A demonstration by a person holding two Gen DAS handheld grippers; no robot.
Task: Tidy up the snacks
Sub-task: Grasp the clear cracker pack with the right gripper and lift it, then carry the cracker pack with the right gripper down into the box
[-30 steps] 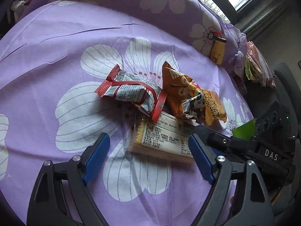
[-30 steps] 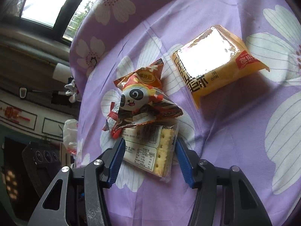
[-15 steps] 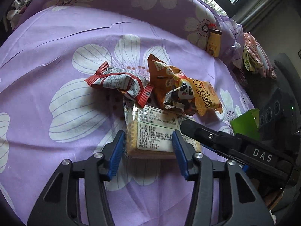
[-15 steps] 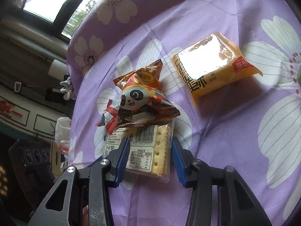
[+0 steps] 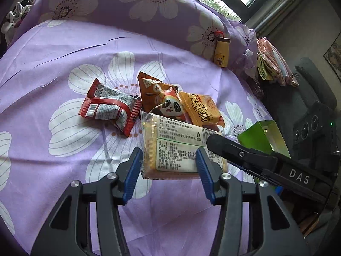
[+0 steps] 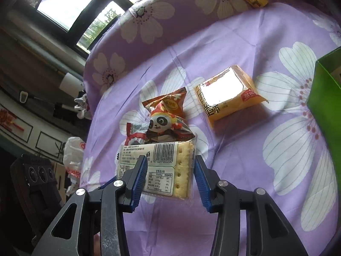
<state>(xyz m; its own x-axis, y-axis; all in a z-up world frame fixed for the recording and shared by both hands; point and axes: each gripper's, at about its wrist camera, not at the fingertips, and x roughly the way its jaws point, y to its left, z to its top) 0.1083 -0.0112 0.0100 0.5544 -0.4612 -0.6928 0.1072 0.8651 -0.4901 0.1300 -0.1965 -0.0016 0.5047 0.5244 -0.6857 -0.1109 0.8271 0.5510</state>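
**Both grippers pinching one cracker pack above the bed**

I have the cracker pack (image 5: 181, 149) clamped from two ends. My left gripper (image 5: 168, 170) pinches its near end, blue pads pressed to the pack's two long sides; its jaws have just been closing and the pack is between them. My right gripper (image 6: 170, 179) grips the other end the same way, pads tight on the wrapper (image 6: 162, 166), its jaws also just drawn in on it. In the left wrist view the right gripper's black finger (image 5: 238, 155) lies across the pack's right corner.

The pack's long axis runs from one gripper to the other, label side up, and it appears lifted just clear of the purple flowered bed sheet (image 5: 64, 170), though its far edge sits close to the pile.

Just beyond it lie the panda snack bag (image 5: 162, 100), touching the pack's far edge, the red-and-white packet (image 5: 108, 108) to its left, and the orange packet (image 5: 200, 111) to its right. In the right wrist view that orange packet (image 6: 228, 93) lies apart from the panda bag (image 6: 166, 115), with bare sheet around it.

A green box (image 6: 326, 106) stands at the bed's right side. The sheet towards the left edge and the near edge is open cloth. A small yellow bottle (image 5: 221, 51) leans on the pillow at the far edge.
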